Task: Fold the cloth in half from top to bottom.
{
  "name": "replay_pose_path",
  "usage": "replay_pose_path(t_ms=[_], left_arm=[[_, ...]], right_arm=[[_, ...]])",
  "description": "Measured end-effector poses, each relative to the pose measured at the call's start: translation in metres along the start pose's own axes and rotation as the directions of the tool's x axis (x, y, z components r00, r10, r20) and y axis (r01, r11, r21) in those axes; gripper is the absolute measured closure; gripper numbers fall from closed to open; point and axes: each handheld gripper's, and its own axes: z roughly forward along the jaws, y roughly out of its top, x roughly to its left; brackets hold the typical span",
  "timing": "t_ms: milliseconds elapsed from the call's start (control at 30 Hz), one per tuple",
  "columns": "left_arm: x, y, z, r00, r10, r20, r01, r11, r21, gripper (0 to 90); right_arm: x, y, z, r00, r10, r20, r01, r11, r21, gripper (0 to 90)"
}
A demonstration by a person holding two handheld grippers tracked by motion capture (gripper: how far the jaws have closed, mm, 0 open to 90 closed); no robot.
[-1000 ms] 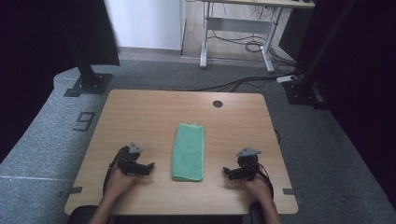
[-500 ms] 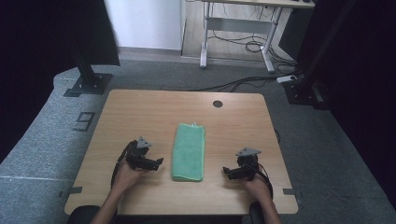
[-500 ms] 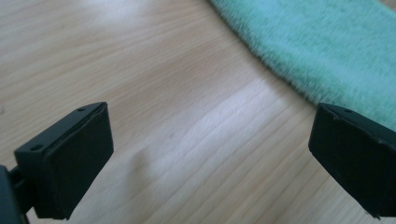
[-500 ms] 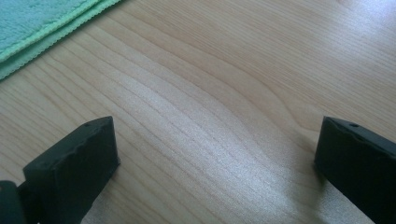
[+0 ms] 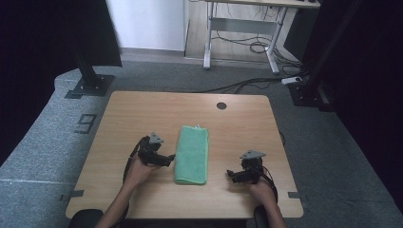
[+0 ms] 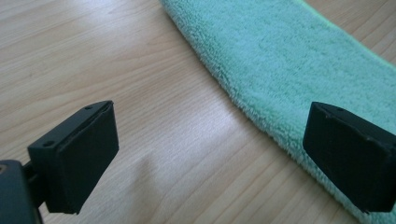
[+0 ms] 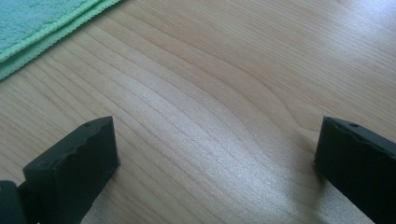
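reaching left claw [image 5: 170,158] wide-spread beside green towel [image 5: 192,153]

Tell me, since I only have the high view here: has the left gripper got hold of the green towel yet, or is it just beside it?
Observer: Not yet. In the left gripper view the left gripper has its jaws wide apart, one over bare wood, the other over the edge of the green towel.
Operator: And the right gripper?
Observer: The right gripper is open too, above bare table, with the towel off at the far corner of its view.
Operator: Is the towel a single layer?
Observer: No; the right gripper view shows two stitched edges stacked, so it is folded.
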Motion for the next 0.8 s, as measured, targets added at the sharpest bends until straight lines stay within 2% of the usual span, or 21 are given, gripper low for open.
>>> replay_pose_path(t_ms=[433,667,800], left_arm=[[0.001,0.009,0.021,0.9999,-0.01,0.008,0.01,0.9997,0.022,5.0],[0.002,0.012,0.034,0.9999,-0.012,-0.007,0.012,0.9993,0.036,5.7],[0.002,0.008,0.042,0.9999,-0.002,-0.015,0.003,0.998,0.063,5.8]], right_arm=[[0.0,0.0,0.0,1.0,0.0,0.0,0.0,1.0,0.0,0.0],[0.0,0.0,0.0,1.0,0.001,0.0,-0.001,1.0,0.0,0.0],[0.0,0.0,0.0,1.0,0.0,0.0,0.0,1.0,0.0,0.0]])
